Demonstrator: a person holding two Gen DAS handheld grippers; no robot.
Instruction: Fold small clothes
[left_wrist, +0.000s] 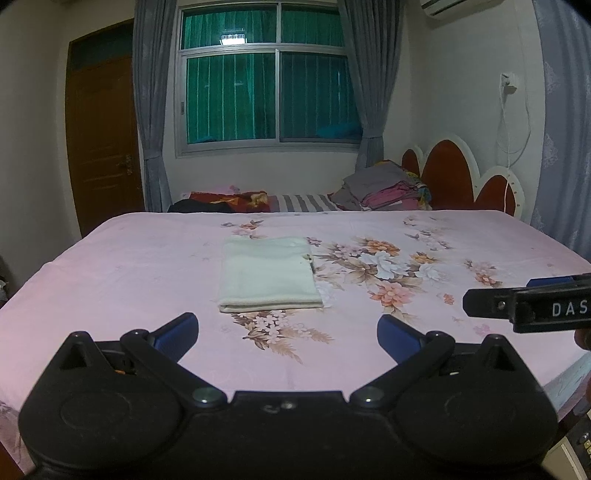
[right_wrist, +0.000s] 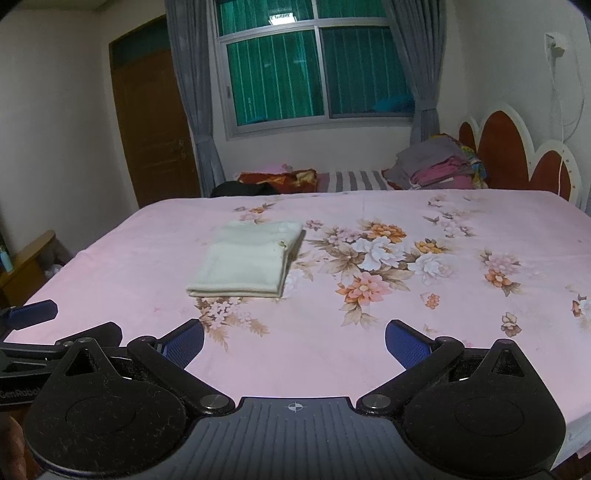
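A cream-white small garment (left_wrist: 269, 275) lies folded into a neat rectangle on the pink floral bedsheet (left_wrist: 129, 266), a little left of the middle; the right wrist view shows the same garment (right_wrist: 245, 260) on the bedsheet (right_wrist: 443, 332). My left gripper (left_wrist: 288, 334) is open, hovering near the bed's front edge, short of the garment, nothing between its blue pads. My right gripper (right_wrist: 294, 341) is open too, likewise empty and back from the cloth. The right gripper's side shows at the right edge of the left wrist view (left_wrist: 532, 304); the left gripper's tip (right_wrist: 31, 314) shows at the left of the right wrist view.
A stack of folded clothes (left_wrist: 384, 186) sits at the far right by the red-and-white headboard (left_wrist: 454, 177). Dark and red fabrics (left_wrist: 221, 202) lie along the far edge. A window with grey curtains (left_wrist: 266, 81) and a brown door (left_wrist: 103, 136) stand behind.
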